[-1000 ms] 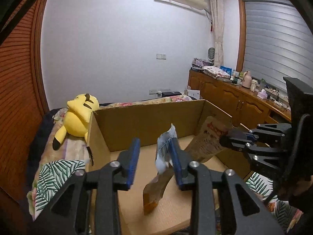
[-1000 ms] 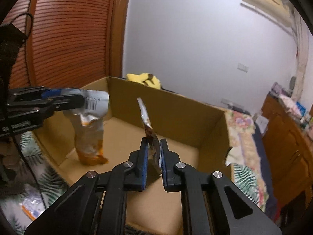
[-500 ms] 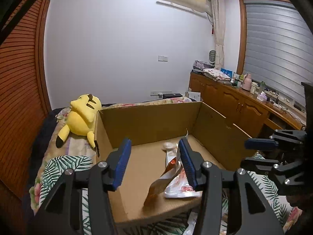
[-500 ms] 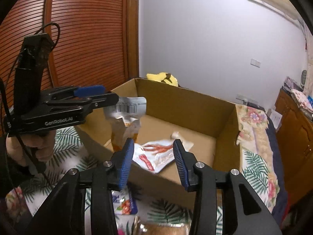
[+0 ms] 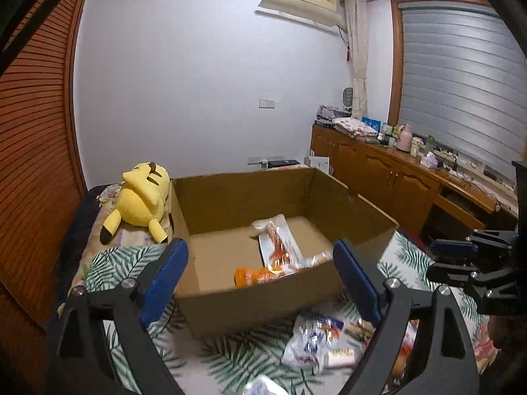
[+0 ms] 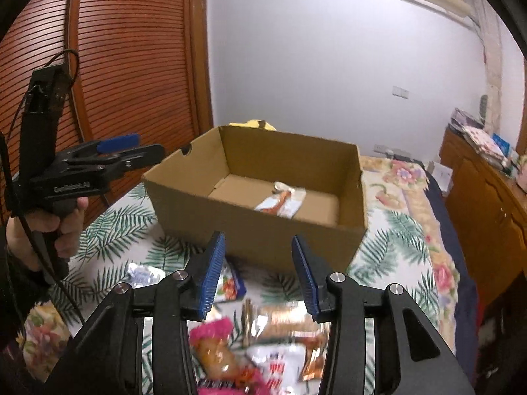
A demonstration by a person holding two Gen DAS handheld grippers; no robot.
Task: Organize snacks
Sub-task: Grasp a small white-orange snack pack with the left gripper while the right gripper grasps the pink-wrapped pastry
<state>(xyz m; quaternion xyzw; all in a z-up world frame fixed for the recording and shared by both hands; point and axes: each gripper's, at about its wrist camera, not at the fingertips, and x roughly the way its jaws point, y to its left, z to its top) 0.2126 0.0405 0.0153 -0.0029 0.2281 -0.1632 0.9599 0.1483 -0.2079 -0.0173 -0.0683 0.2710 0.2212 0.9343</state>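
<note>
An open cardboard box (image 5: 257,299) (image 6: 263,227) stands on the leaf-print bedspread. Inside it lie a white packet with red print (image 5: 278,242) (image 6: 283,202) and an orange packet (image 5: 253,275). My left gripper (image 5: 260,250) (image 6: 131,146) hovers in front of the box, its jaws opening wide with nothing between them. My right gripper (image 6: 257,238) (image 5: 441,256) is open and empty, back from the box's near wall. Several loose snack packets (image 5: 316,339) (image 6: 263,345) lie on the bed under both grippers, blurred.
A yellow plush toy (image 5: 141,197) lies left of the box. A wooden cabinet (image 5: 378,171) with clutter on top runs along the right wall. A slatted wooden door (image 6: 131,65) stands on the left. A person's hand (image 6: 49,227) holds the left gripper's handle.
Both grippers let go of their packets, which now lie in the box. Both have drawn back from over the box to in front of it. The left jaws spread much wider.
</note>
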